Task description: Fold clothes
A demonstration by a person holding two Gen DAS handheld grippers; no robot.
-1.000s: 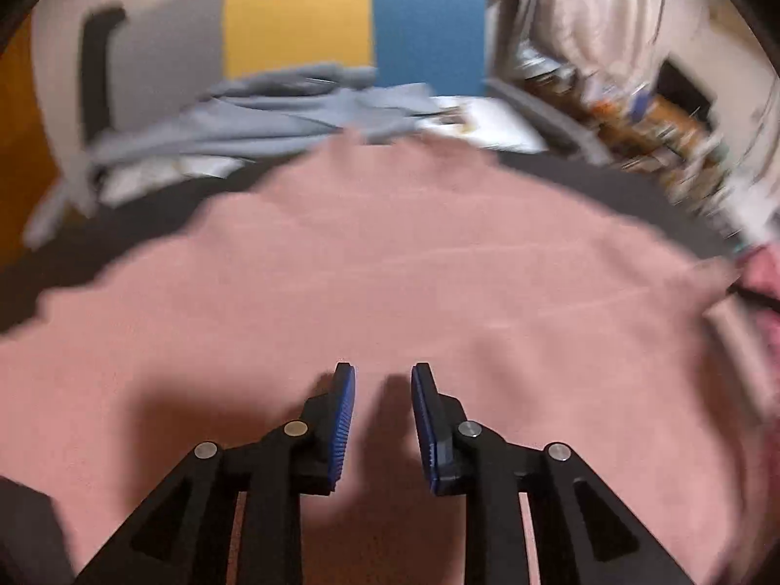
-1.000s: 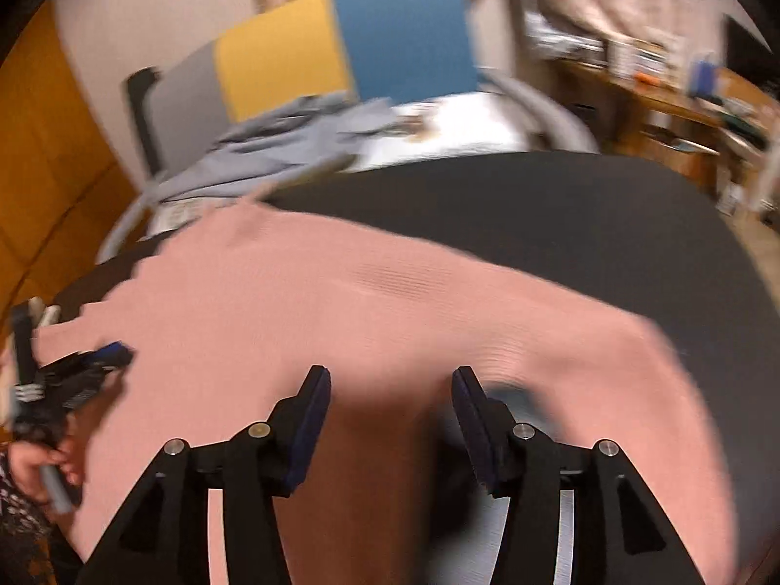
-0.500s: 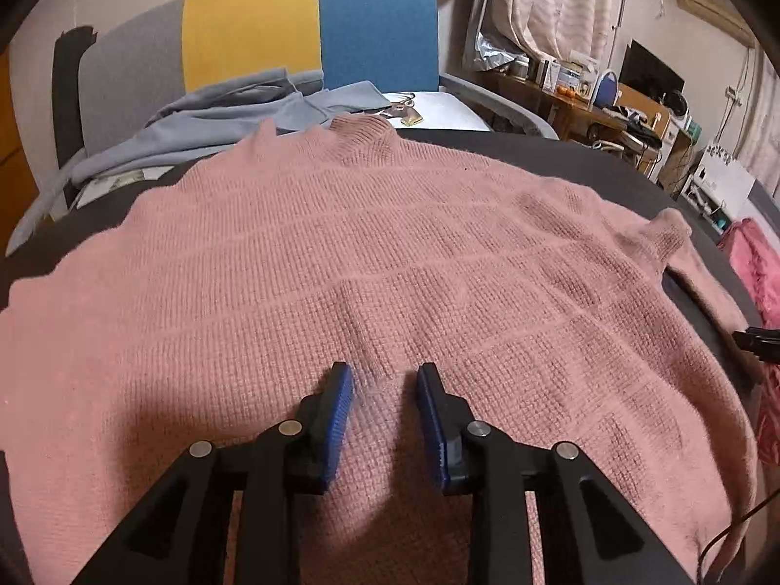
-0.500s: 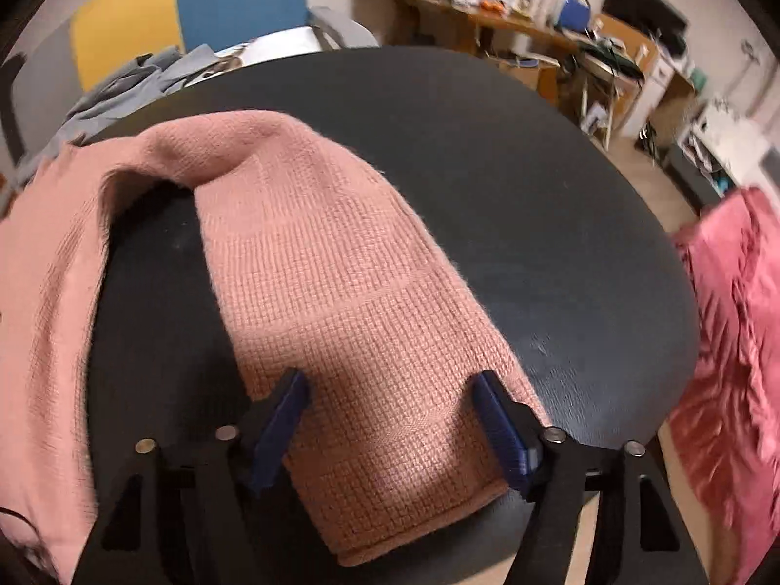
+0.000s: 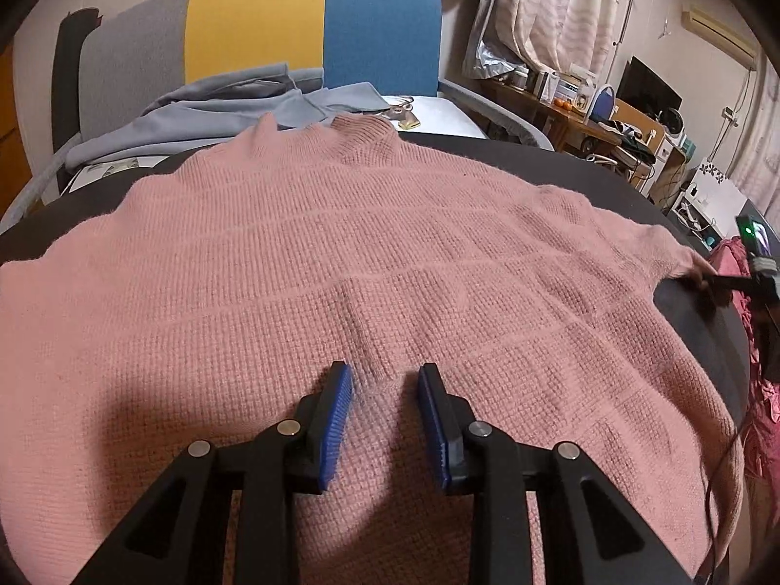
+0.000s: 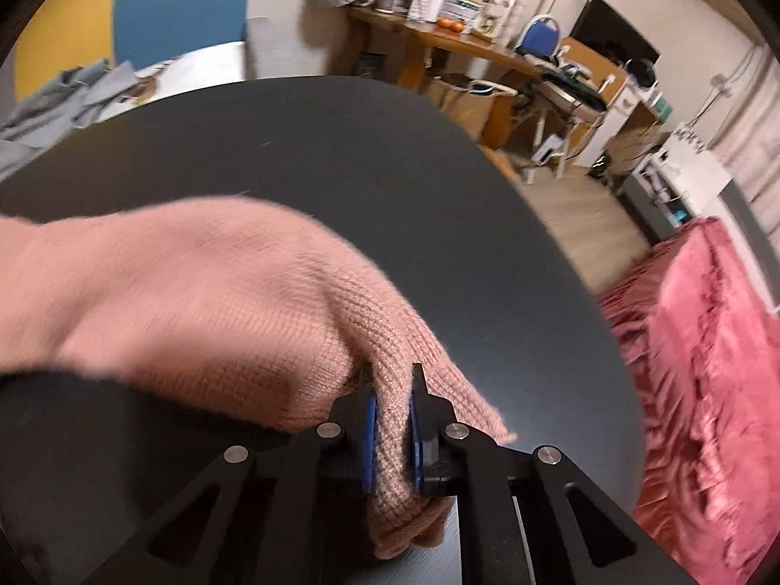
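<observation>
A pink knit sweater (image 5: 341, 253) lies spread flat on a round black table (image 5: 692, 302), neck at the far side. My left gripper (image 5: 385, 380) rests on its lower middle, jaws a little apart, with a faint pucker of knit between the blue pads that they do not pinch. At the table's right edge my right gripper (image 5: 721, 282) meets the sleeve end. In the right wrist view the right gripper (image 6: 392, 385) has its jaws closing on the sleeve (image 6: 219, 302), the cuff bunched and squeezed between the pads (image 6: 369, 438).
A grey garment (image 5: 204, 107) lies on a grey, yellow and blue chair (image 5: 312, 24) behind the table. To the right are a red ruffled cloth (image 6: 707, 365) and a cluttered wooden desk (image 6: 463, 44). Bare black tabletop (image 6: 341, 146) stretches beyond the sleeve.
The right gripper swung from over the sweater body to the sleeve end, straddled the cuff, then clamped on it. The left gripper settled on the sweater and widened slightly.
</observation>
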